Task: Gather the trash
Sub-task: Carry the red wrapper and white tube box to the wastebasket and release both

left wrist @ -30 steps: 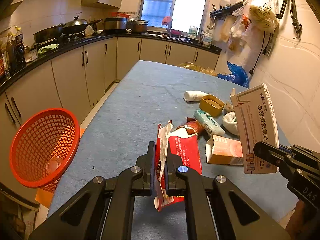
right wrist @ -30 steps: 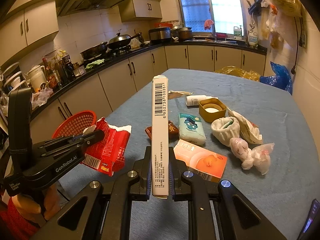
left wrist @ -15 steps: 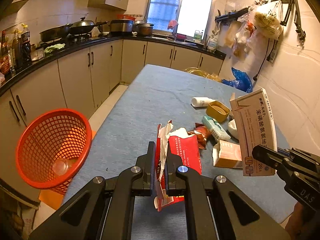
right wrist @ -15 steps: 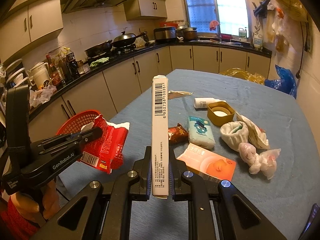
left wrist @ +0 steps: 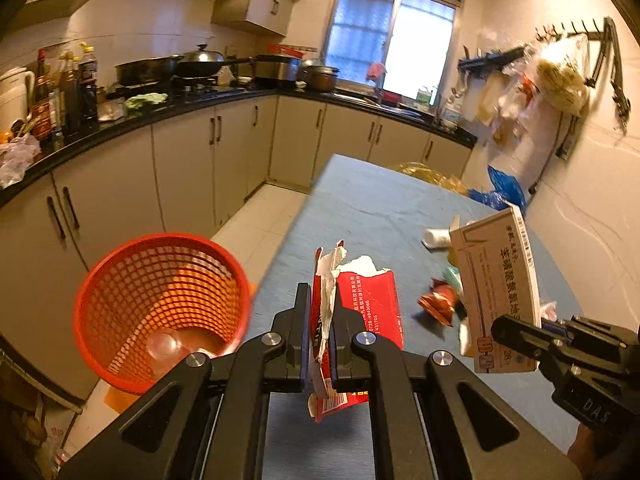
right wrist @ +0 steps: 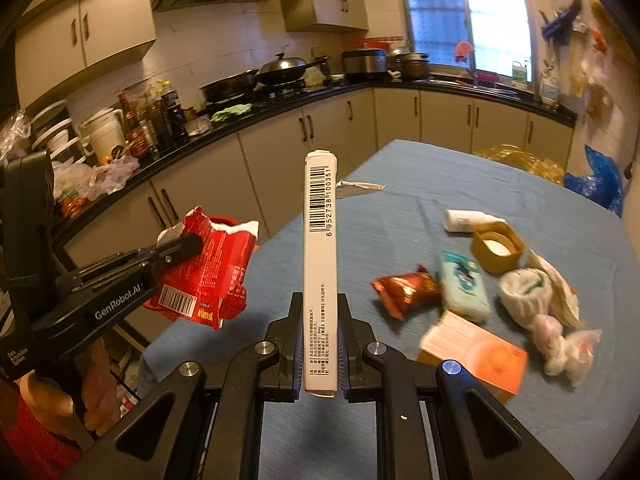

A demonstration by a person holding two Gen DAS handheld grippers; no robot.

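Observation:
My left gripper [left wrist: 322,312] is shut on a torn red snack wrapper [left wrist: 364,308], held in the air at the table's left edge, just right of the orange mesh basket [left wrist: 160,308] on the floor. It also shows in the right wrist view [right wrist: 208,272]. My right gripper [right wrist: 320,332] is shut on a white medicine box [right wrist: 320,260], held upright on edge above the blue table [right wrist: 440,188]. The box also shows in the left wrist view [left wrist: 496,292]. The basket holds a clear plastic piece [left wrist: 168,346].
On the table lie a brown snack pack [right wrist: 406,290], a tissue pack [right wrist: 464,286], an orange box [right wrist: 476,352], a yellow lid [right wrist: 496,246], a white bottle [right wrist: 464,220], and crumpled white wrappings [right wrist: 560,348]. Kitchen cabinets [left wrist: 180,172] line the left.
Both grippers have swung left with their loads. The wrapper now hangs nearer the basket, which looms larger and closer in the left wrist view.

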